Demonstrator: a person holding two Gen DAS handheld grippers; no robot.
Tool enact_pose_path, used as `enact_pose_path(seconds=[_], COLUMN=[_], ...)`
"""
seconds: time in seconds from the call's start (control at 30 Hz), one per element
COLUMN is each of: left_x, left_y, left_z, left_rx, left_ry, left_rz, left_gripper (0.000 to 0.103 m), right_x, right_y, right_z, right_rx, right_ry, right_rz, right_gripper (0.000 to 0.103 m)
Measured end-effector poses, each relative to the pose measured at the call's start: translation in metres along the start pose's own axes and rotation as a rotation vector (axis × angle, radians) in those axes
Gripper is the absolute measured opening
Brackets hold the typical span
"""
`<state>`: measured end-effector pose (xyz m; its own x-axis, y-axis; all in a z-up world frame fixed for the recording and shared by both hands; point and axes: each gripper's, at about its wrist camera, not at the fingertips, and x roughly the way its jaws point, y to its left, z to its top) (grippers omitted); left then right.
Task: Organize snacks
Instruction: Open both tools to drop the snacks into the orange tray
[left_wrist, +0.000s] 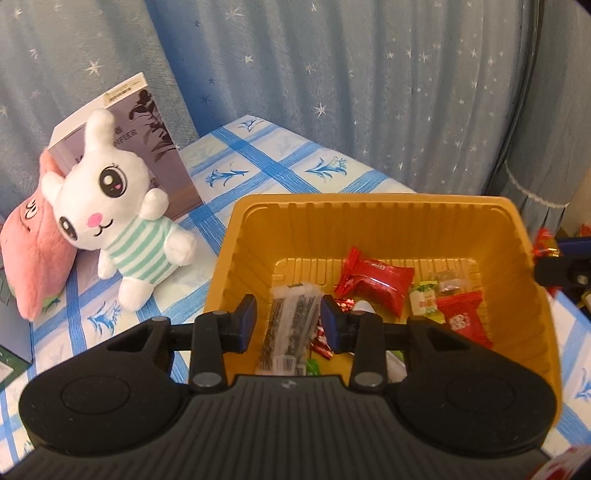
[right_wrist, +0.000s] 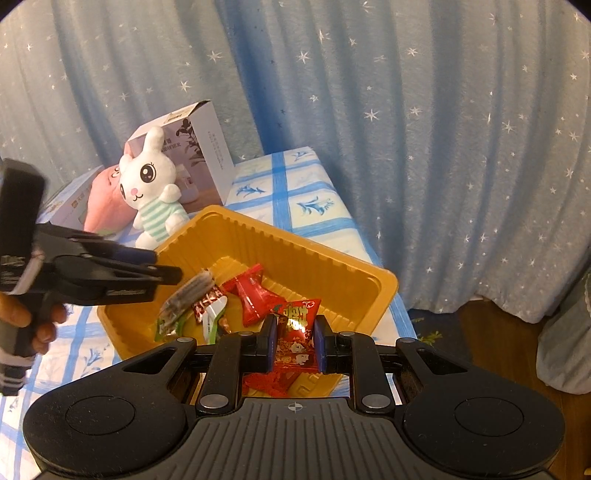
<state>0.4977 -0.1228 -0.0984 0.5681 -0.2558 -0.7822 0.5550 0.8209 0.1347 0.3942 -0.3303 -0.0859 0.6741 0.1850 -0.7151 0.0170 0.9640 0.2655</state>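
Note:
A yellow plastic tray (left_wrist: 369, 201) (right_wrist: 295, 240) stands on the blue checked cloth and holds several wrapped snacks, among them a red packet (left_wrist: 376, 284) and a green-and-white candy (left_wrist: 424, 299). My left gripper (left_wrist: 290, 319) (right_wrist: 162, 271) hangs over the tray's near left part. A clear-wrapped dark snack bar (left_wrist: 291, 325) (right_wrist: 184, 299) lies between its jaws; tray shows between the bar and the left pad, so it stands open. My right gripper (right_wrist: 295, 339) is shut on a red packet with gold print (right_wrist: 299, 325) above the tray's near right corner.
A white rabbit plush (left_wrist: 110, 206) (right_wrist: 151, 188) leans on a pink plush (left_wrist: 33, 251) and a grey box (left_wrist: 147, 129) left of the tray. A starred blue curtain (left_wrist: 369, 92) hangs behind. The table edge (right_wrist: 369, 251) runs on the right. A hand (right_wrist: 40, 325) holds the left gripper.

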Motion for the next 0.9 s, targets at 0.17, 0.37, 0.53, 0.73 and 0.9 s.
enact_pose_path(seconds=[0.17, 0.37, 0.53, 0.73, 0.9], left_x=[-0.017, -0.025, -0.033, -0.051, -0.074], left_y=[0.004, 0.008, 0.010, 0.009, 0.005], left_z=[-0.009, -0.015, -0.021, -0.029, -0.036], left_rx=[-0.045, -0.083, -0.111, -0.159, -0.192], left_ry=[-0.007, -0.011, -0.017, -0.030, -0.048], left_rz=[-0.025, -0.026, -0.032, -0.027, -0.007], left_gripper=[0.036, 0.038, 0.039, 0.048, 0.050], right_x=[0.007, 0.024, 0.036, 0.034, 0.012], right_y=[-0.003, -0.006, -0.009, -0.016, -0.008], right_z=[0.005, 0.015, 0.017, 0.018, 0.014], right_rx=[0.004, -0.001, -0.012, 0.022, 0.003], right_ry=[-0.005, -0.004, -0.011, -0.002, -0.006], right_rz=[0.001, -0.011, -0.048, -0.025, 0.007], right_gripper=[0.021, 0.021, 0.021, 0.022, 0.058])
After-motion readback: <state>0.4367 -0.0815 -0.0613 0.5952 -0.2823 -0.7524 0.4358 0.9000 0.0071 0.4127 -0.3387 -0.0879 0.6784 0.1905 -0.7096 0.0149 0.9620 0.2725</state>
